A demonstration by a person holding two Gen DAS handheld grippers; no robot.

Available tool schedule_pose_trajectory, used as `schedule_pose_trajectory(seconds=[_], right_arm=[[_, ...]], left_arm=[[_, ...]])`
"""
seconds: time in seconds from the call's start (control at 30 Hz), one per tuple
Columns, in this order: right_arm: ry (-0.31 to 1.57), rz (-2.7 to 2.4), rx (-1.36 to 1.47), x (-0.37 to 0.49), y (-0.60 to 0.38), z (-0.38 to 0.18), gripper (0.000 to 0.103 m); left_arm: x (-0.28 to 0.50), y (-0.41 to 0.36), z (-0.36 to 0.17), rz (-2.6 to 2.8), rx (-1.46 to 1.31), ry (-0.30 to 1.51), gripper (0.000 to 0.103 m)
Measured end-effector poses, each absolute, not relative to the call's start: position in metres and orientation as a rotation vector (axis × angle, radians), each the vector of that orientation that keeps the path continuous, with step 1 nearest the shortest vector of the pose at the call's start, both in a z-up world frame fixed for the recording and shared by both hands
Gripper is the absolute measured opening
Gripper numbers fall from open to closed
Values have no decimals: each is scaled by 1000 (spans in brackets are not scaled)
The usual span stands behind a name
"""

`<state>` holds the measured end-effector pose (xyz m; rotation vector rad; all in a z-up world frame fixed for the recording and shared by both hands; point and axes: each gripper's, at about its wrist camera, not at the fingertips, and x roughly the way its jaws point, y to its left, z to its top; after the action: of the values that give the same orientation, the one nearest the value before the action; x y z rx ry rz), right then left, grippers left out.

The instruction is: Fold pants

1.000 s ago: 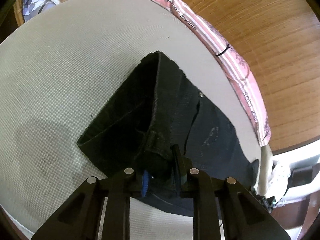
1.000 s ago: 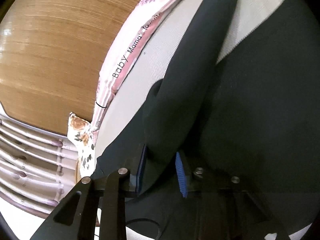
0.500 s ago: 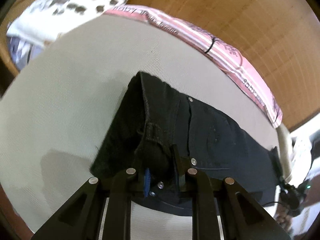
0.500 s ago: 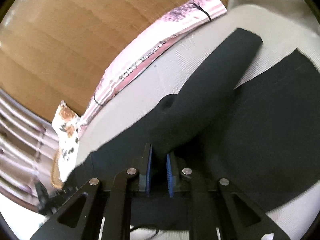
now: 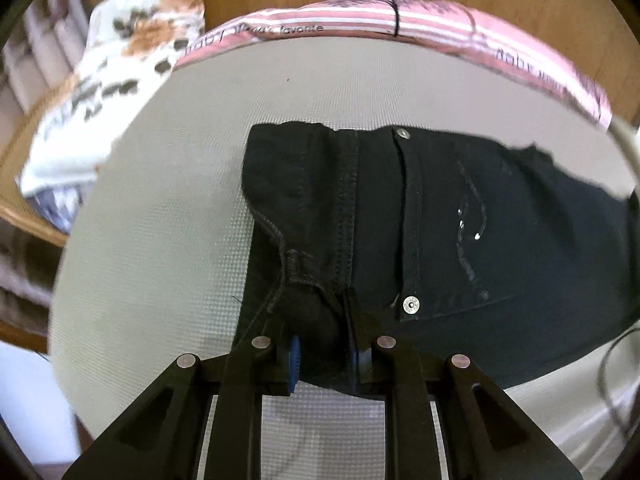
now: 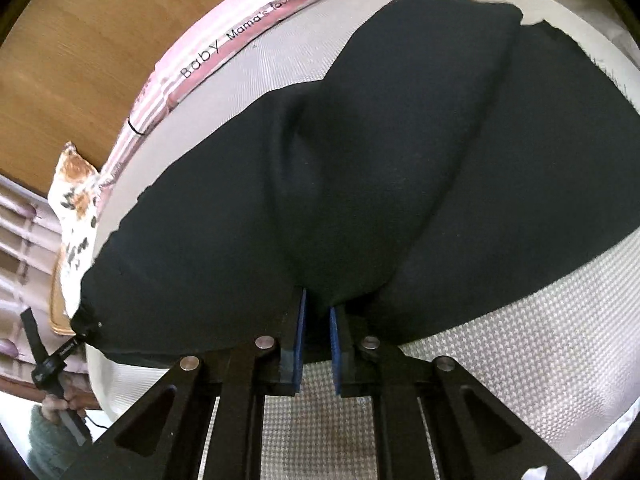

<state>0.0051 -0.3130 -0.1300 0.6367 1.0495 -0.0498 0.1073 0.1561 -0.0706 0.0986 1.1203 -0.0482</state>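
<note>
our left gripper [image 5: 322, 354] is matte black, with angular linkage arms, triangular cut-outs, four round silver pins and blue ribbed pads [image 5: 295, 364] lining the fingers. our right gripper [image 6: 317, 350] has the same build: black arms, four silver pins, blue pads [image 6: 300, 344]. at eight o'clock, a green sleeve [image 6: 48, 446] shows.

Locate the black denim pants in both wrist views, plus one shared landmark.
Left wrist: the black denim pants fill centre to right edge, waistband pinched by the left gripper.
Right wrist: the pants fill the middle, a fold pinched by the right gripper.
Shared landmark: pink striped cloth with "Baby Mama's favorite" lettering.
</note>
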Motion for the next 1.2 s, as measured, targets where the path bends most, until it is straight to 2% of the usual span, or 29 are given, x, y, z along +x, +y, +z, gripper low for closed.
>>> schedule_pose_trajectory(seconds=[0.1, 0.2, 0.3, 0.5, 0.67, 0.73, 0.77, 0.8, 0.83, 0.9, 1.07, 1.2], right_arm=[[1054, -36, 652, 7, -312, -128, 17], [1034, -19, 720, 6, -316, -131, 20], [990, 2, 730, 0, -321, -126, 9], [978, -23, 699, -10, -314, -110, 7], [1050, -55, 694, -6, -311, -132, 6], [1059, -46, 706, -5, -313, -131, 11], [1064, -33, 728, -5, -315, -131, 17], [1065, -10, 772, -5, -319, -131, 26], [1067, 2, 799, -7, -322, -130, 30], [1062, 10, 816, -12, -325, -123, 41], [995, 4, 803, -34, -351, -100, 45], [944, -49, 845, -44, -388, -97, 50]], left_arm=[[105, 146, -73, -23, 174, 1102, 22], [107, 149, -73, -19, 153, 1103, 23], [106, 155, -69, -35, 111, 1101, 22], [105, 160, -64, -52, 93, 1101, 22], [104, 148, -72, -27, 183, 1104, 24], [103, 141, -71, -19, 230, 1101, 25], [102, 140, -71, -21, 239, 1101, 26], [102, 139, -69, -25, 236, 1110, 30], [101, 140, -68, -36, 225, 1122, 39], [98, 144, -63, -70, 171, 1144, 50], [77, 157, -37, -147, 108, 1130, 53], [55, 149, -8, -166, 157, 1035, 53]])
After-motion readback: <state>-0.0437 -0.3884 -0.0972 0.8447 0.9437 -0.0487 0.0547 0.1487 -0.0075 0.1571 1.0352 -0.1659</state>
